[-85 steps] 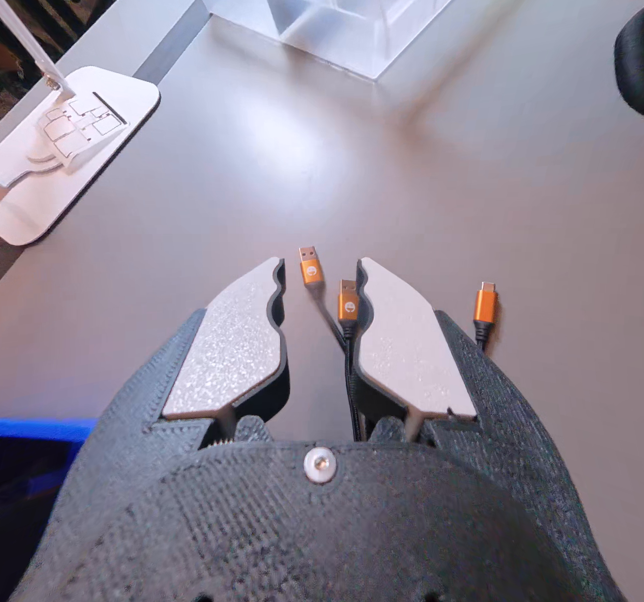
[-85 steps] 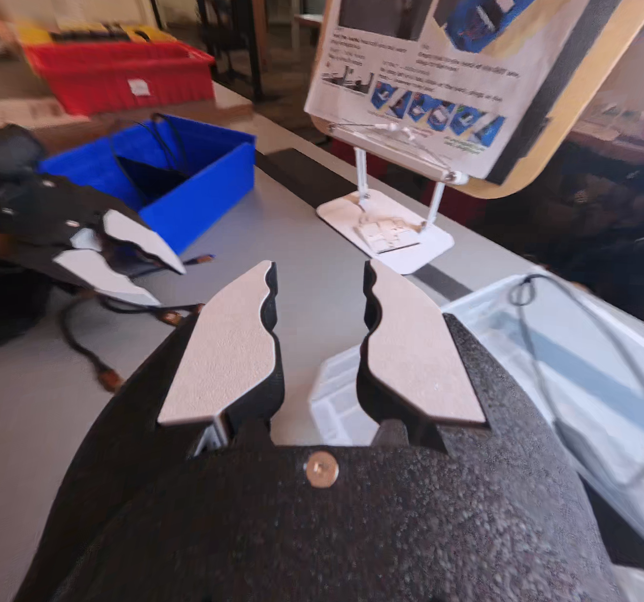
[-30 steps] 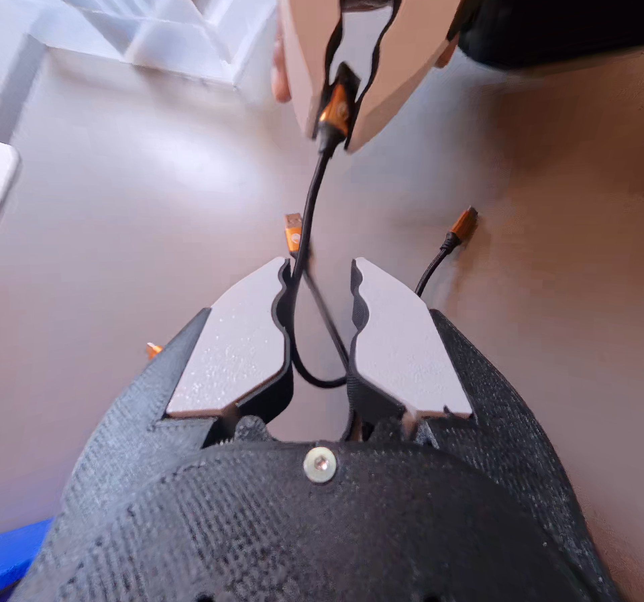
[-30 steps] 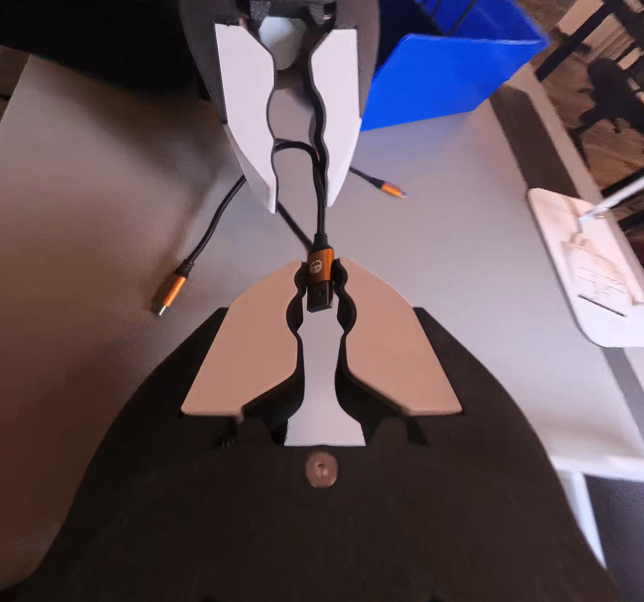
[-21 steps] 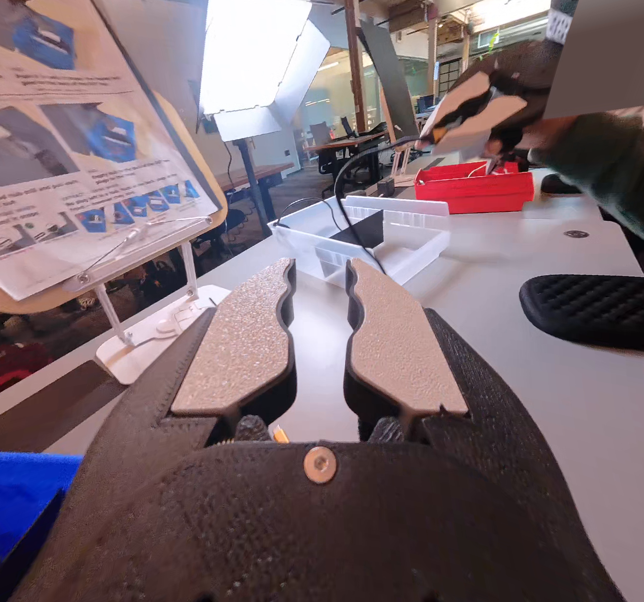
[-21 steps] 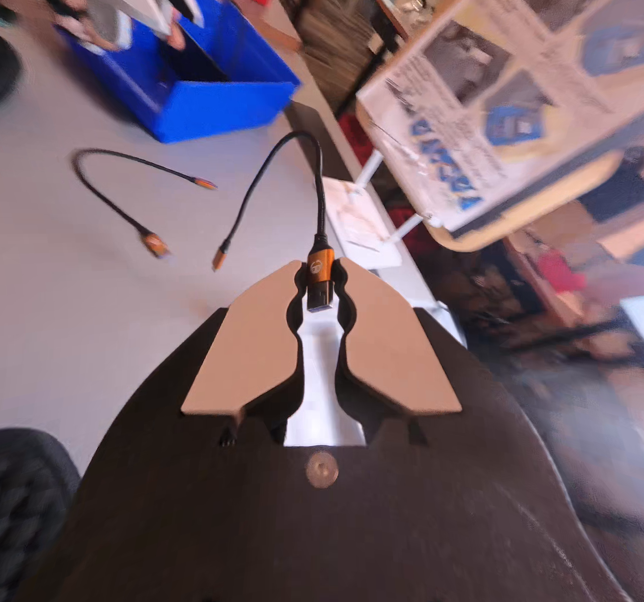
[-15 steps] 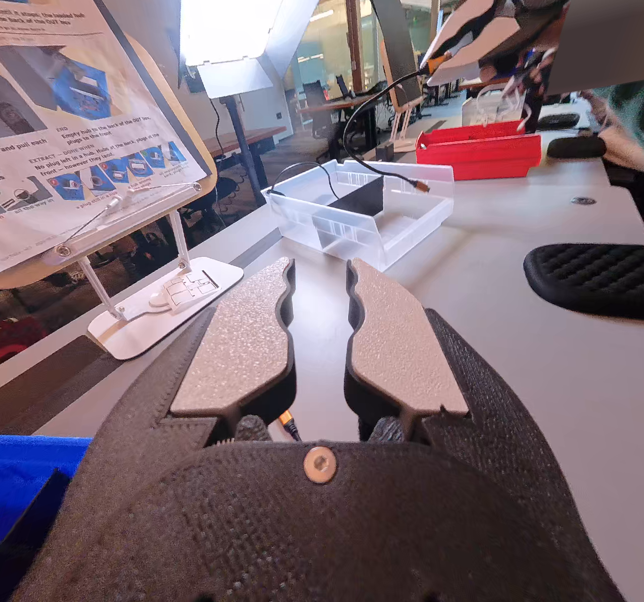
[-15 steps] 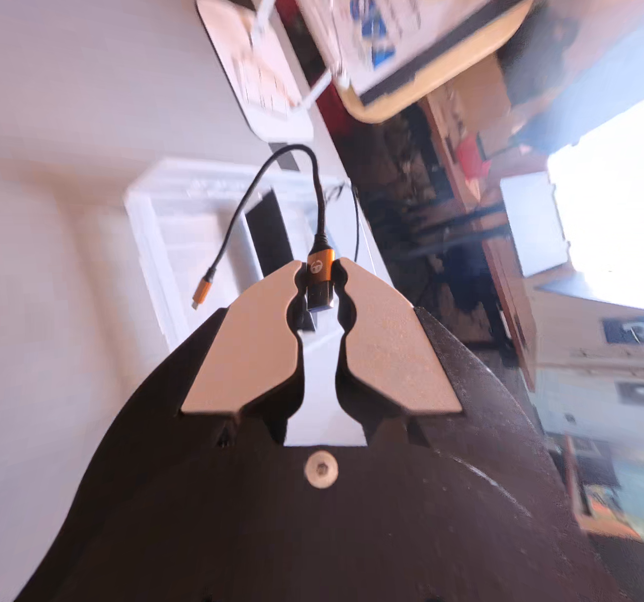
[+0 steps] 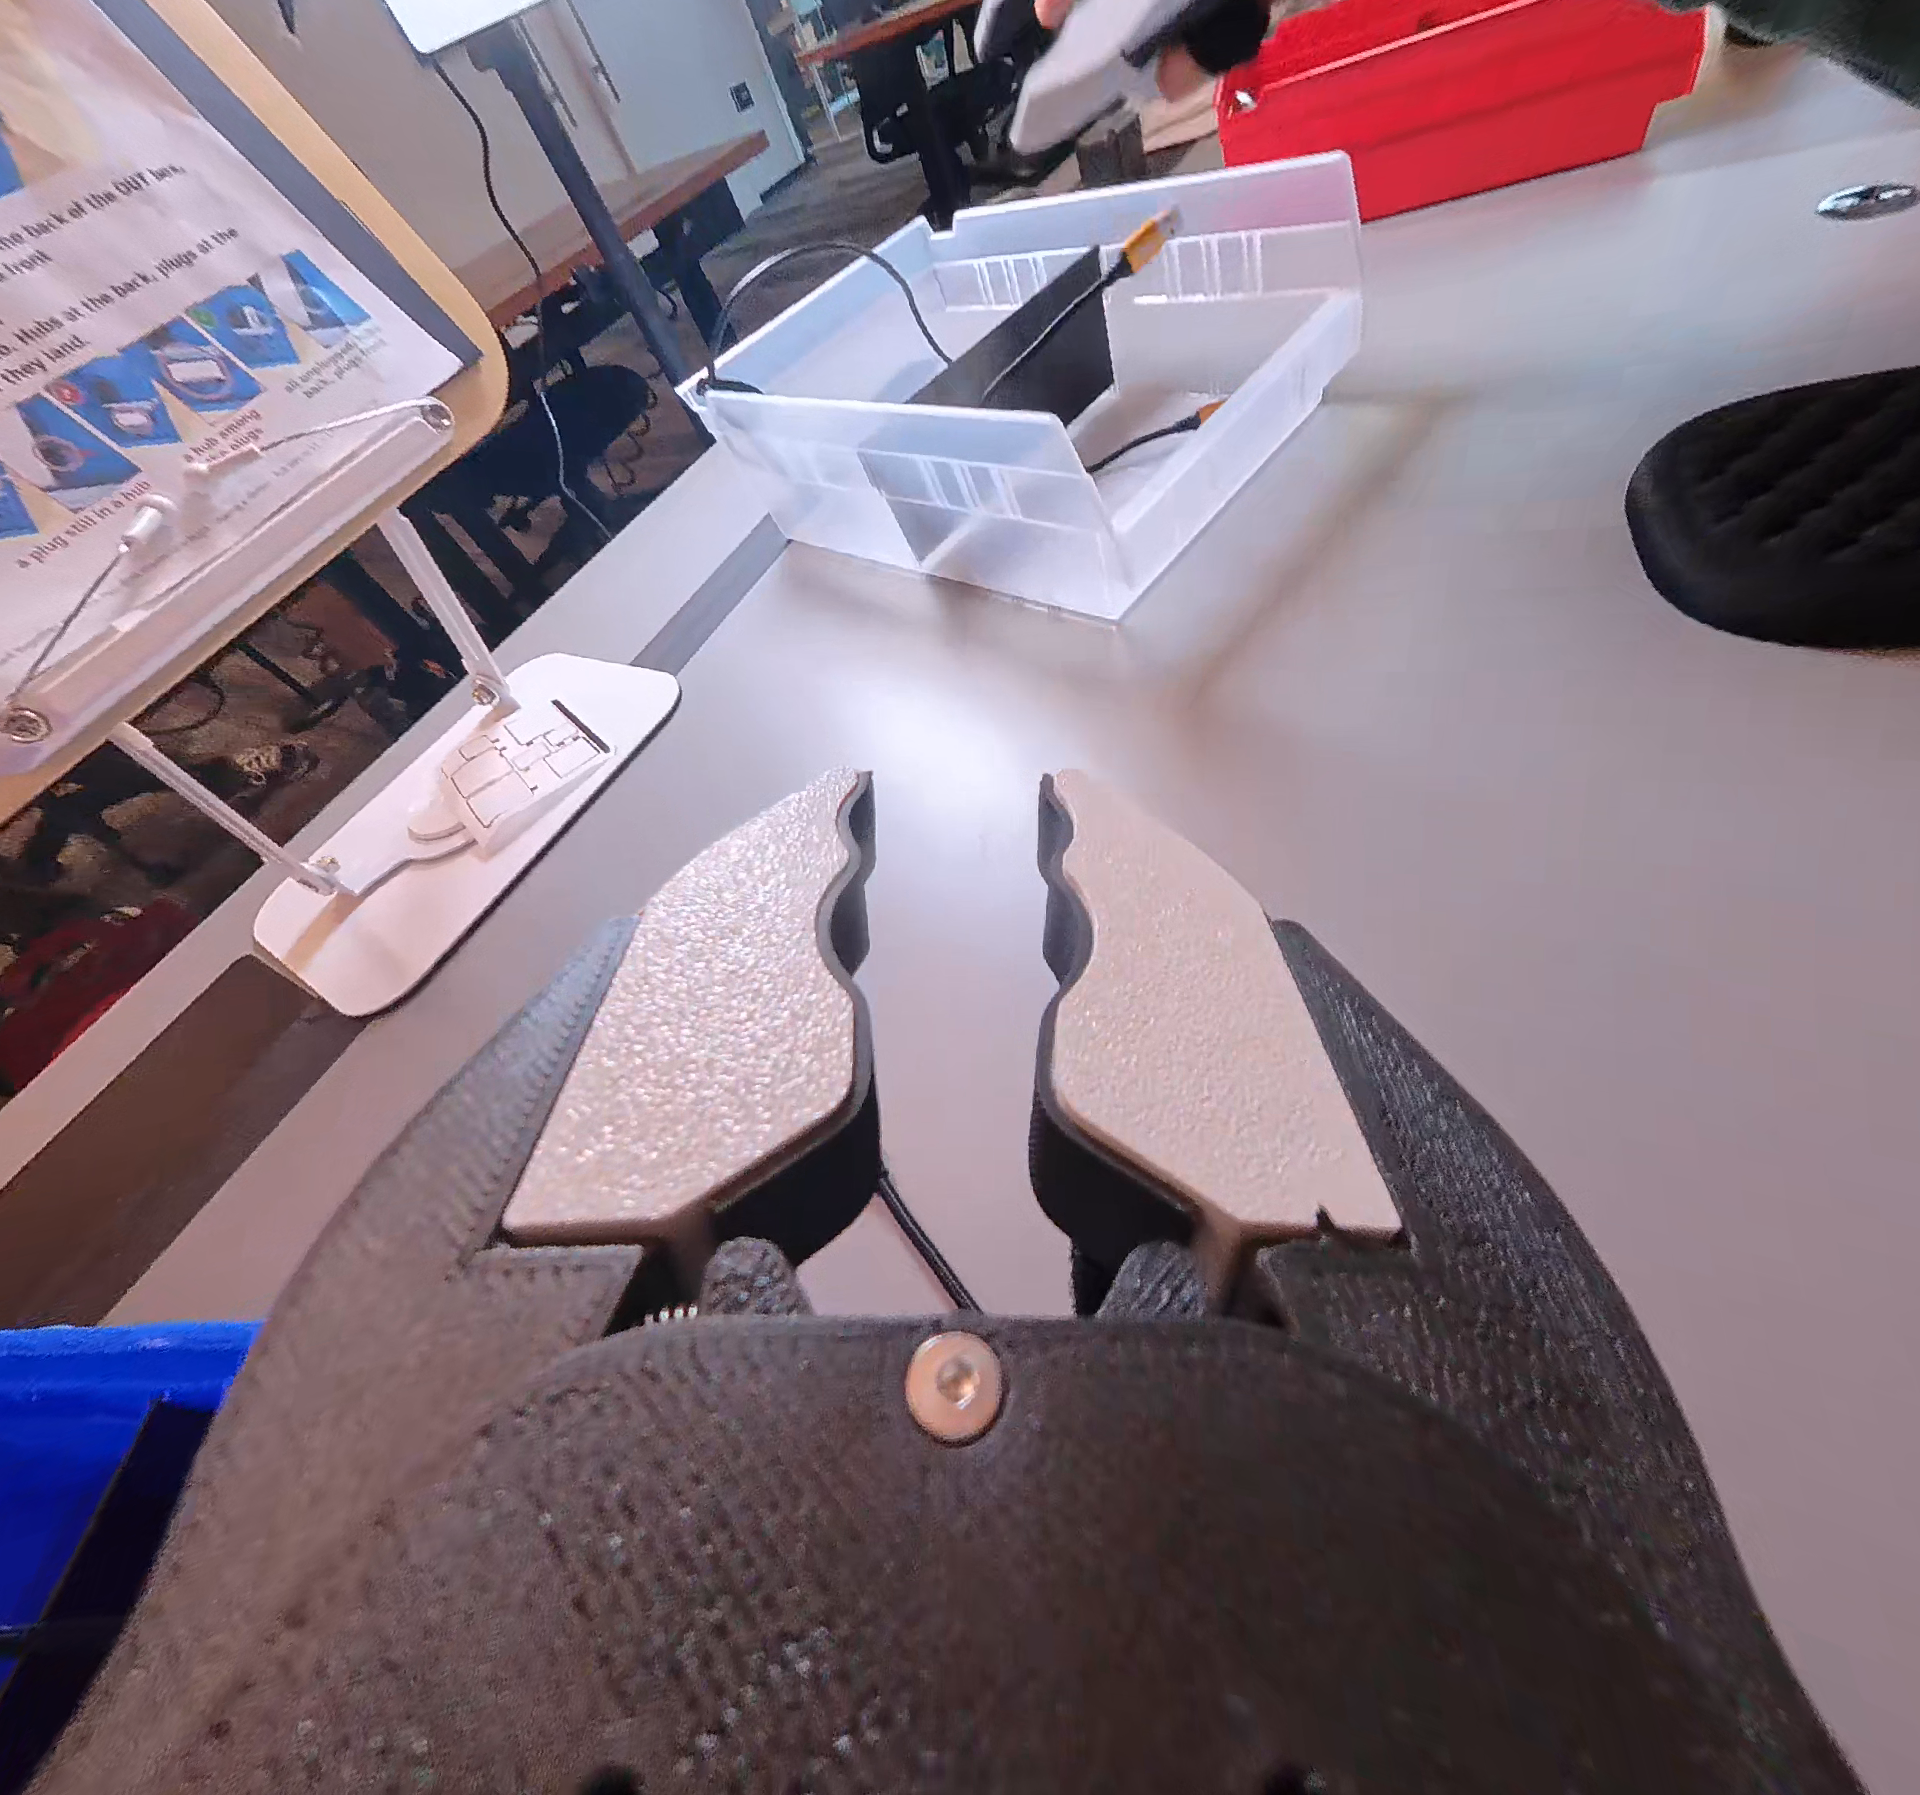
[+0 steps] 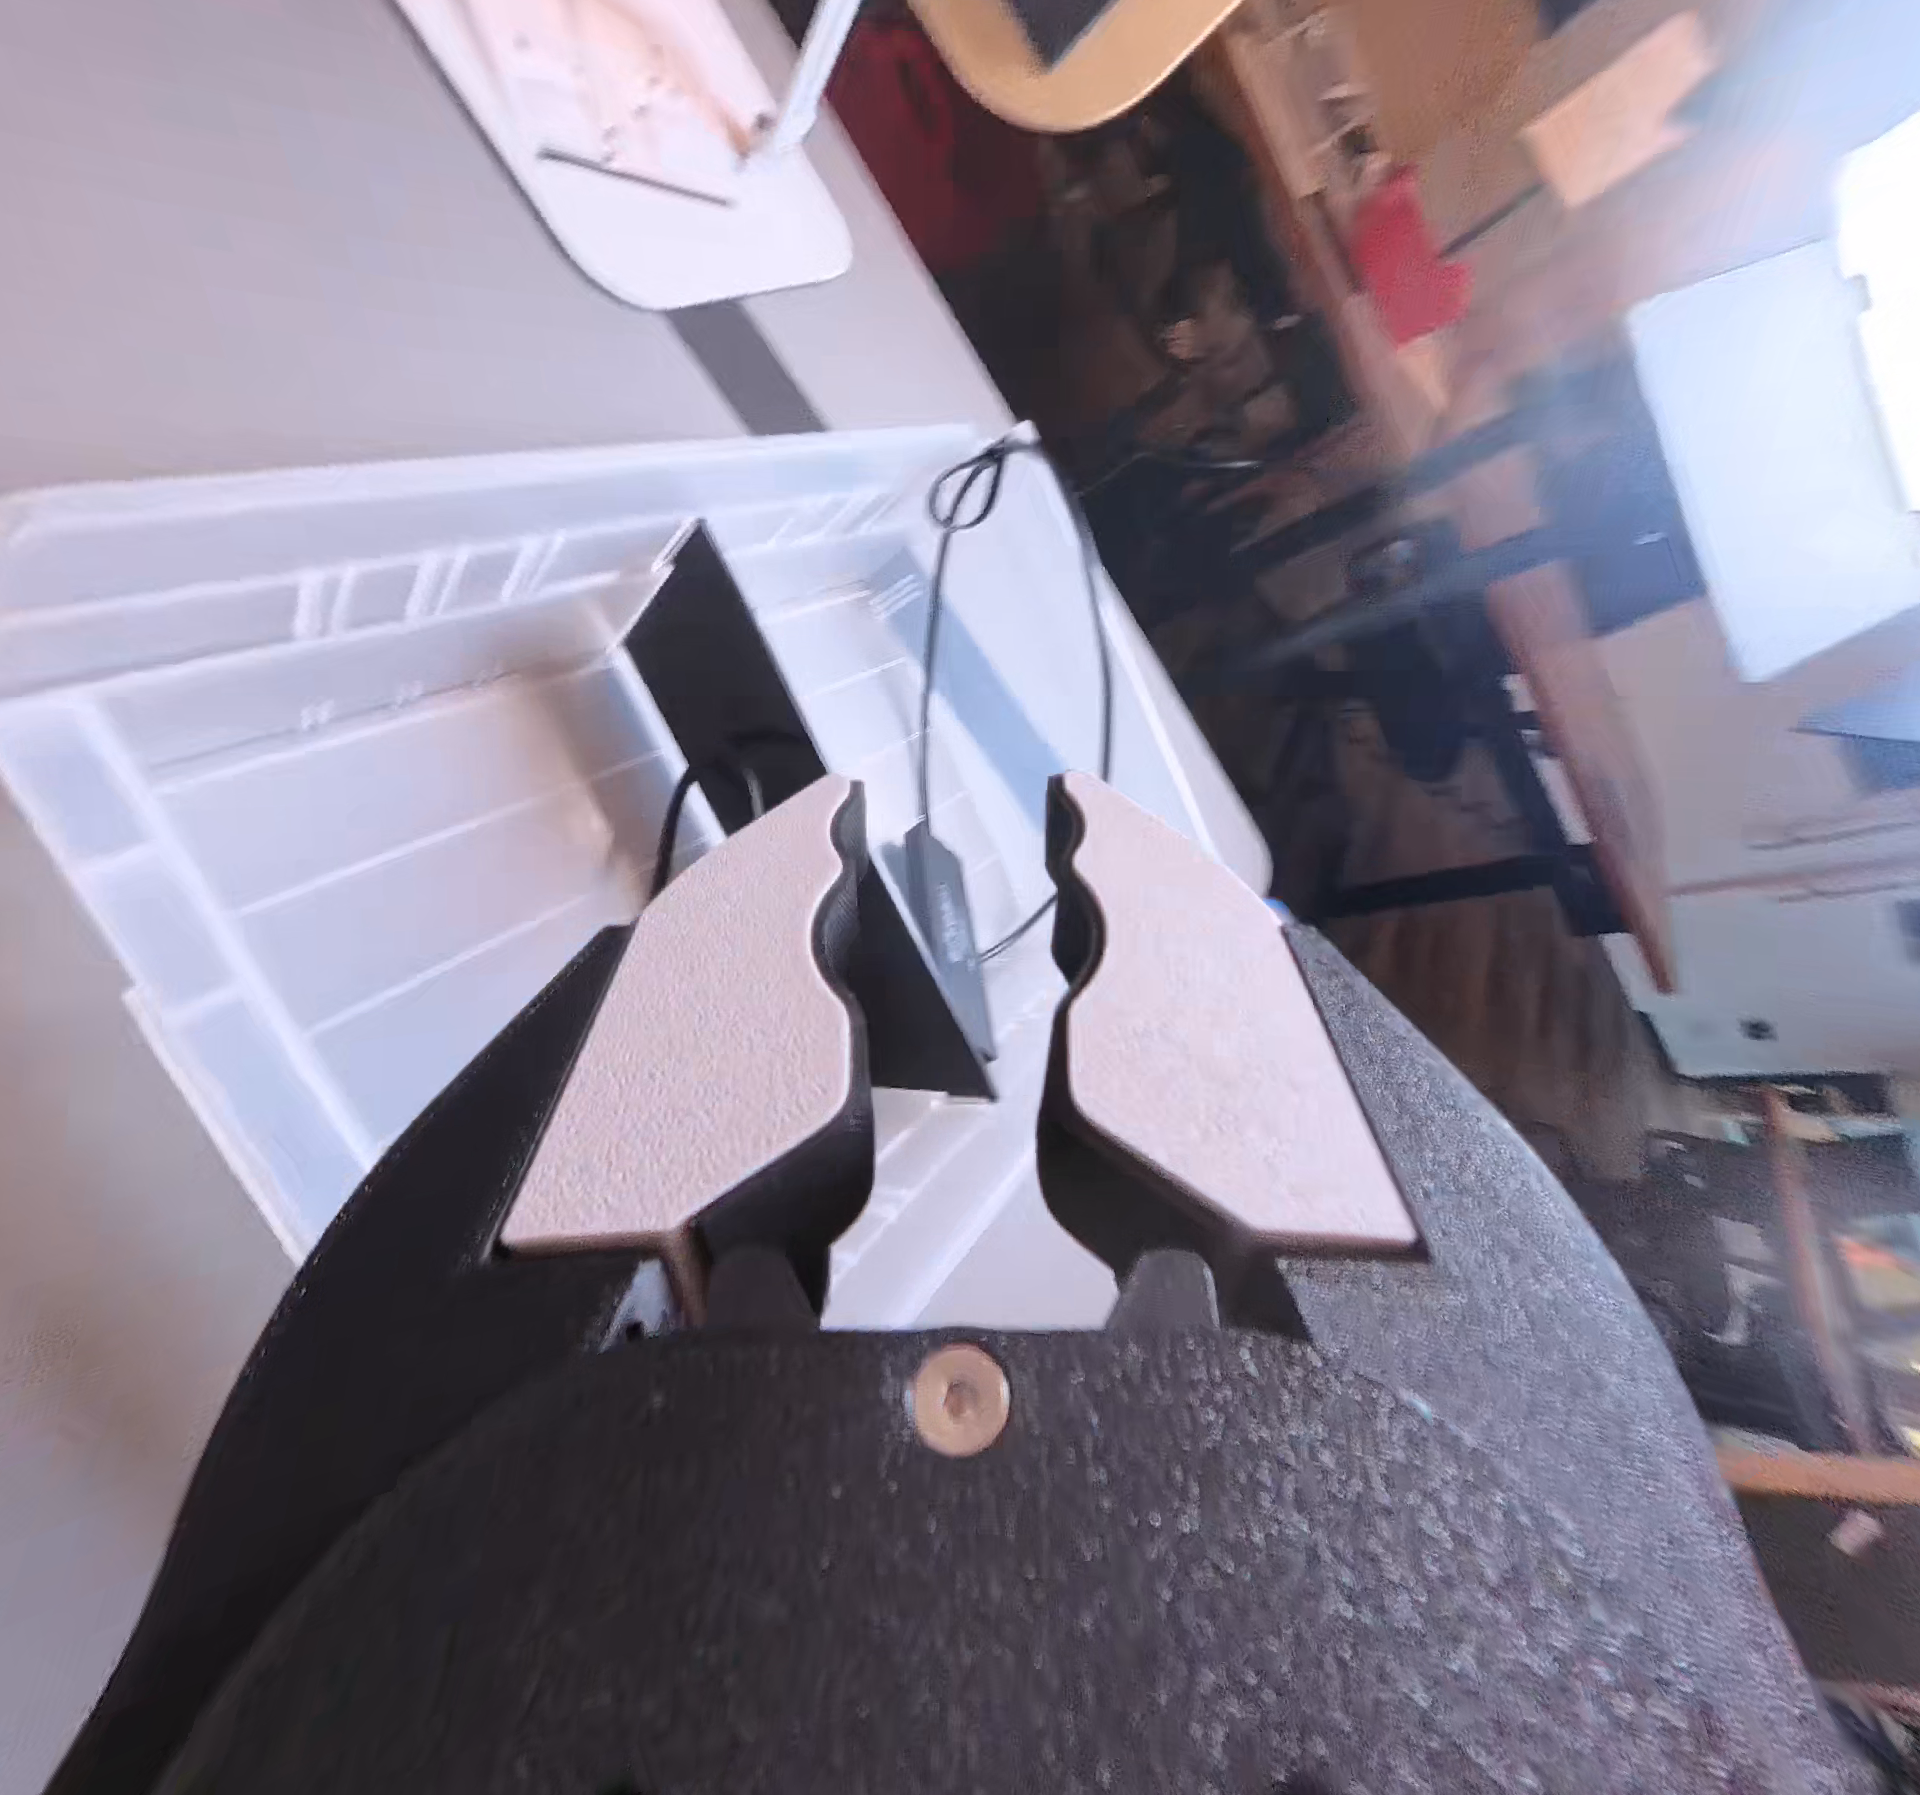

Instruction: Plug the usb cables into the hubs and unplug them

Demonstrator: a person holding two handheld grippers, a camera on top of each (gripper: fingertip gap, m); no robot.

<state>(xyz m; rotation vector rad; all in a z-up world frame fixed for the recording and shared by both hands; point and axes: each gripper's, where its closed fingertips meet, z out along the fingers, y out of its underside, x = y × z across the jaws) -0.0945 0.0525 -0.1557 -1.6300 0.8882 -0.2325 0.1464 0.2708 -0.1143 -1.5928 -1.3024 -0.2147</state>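
**Inspector:** Report materials and shapes.

**Assistant:** The left gripper has two pale, pebbled finger plates with wavy inner edges on a coarse black printed body. Its jaws stand apart with nothing between them, low over the smooth grey table. The right gripper is of the same build, jaws likewise spread and empty, above the clear plastic bin.

**Inspector:** Counts?

**Assistant:** Three bins in the left wrist view: one clear bin, one red bin, and one blue bin showing only a corner at the lower left. One white stand carries an instruction sheet. One black textured pad lies at the table's right edge.

**Inspector:** Contents of the clear bin?

**Assistant:** A black divider panel splits it into compartments. One usb cable with orange plugs lies there; one plug rises at the divider's top, the other orange plug rests low in the nearer compartment. A flat dark hub with a thin black lead sits on the far side of the divider. It is not plugged into the cable, as far as shows.

**Inspector:** Anything under the left gripper?

**Assistant:** A short stretch of black cord on the table between the finger bases.
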